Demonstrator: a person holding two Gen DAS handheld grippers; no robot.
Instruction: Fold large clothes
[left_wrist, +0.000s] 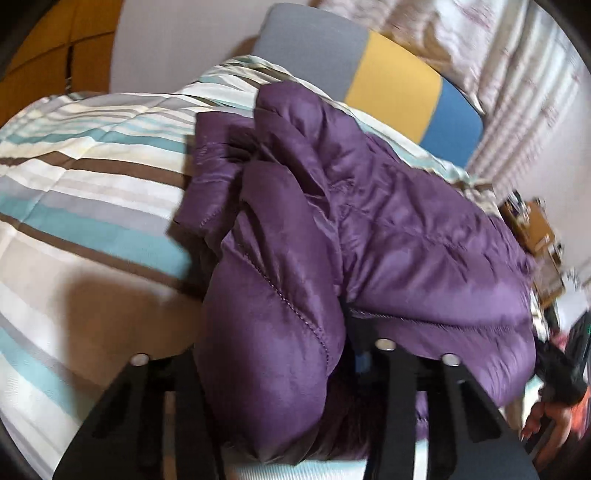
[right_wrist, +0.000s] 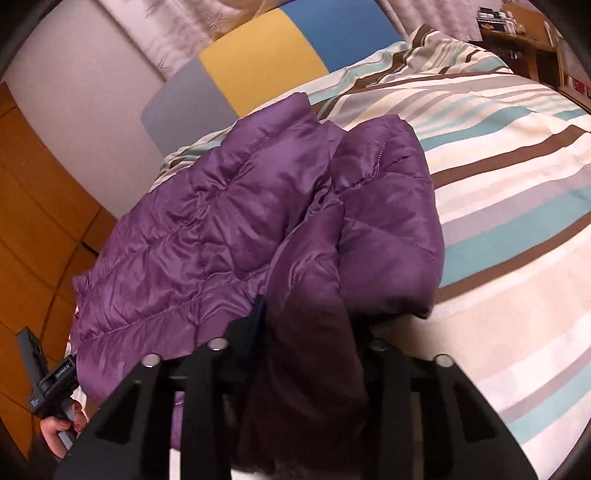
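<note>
Left wrist view: left hand-held gripper (left_wrist: 273, 369) clenched on purple jacket (left_wrist: 369, 221) fold; right hand-held gripper (right_wrist: 306, 369) likewise. Jacket on striped bed (right_wrist: 498, 184), below headboard (right_wrist: 258, 55). Keep both grips level, fold twd headboard, edges aligned.

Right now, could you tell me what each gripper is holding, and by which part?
Both hold the purple puffer jacket. The left gripper pinches a puffy fold at its near edge; the right gripper pinches another near-edge fold. Which parts of the garment cannot be told.
</note>
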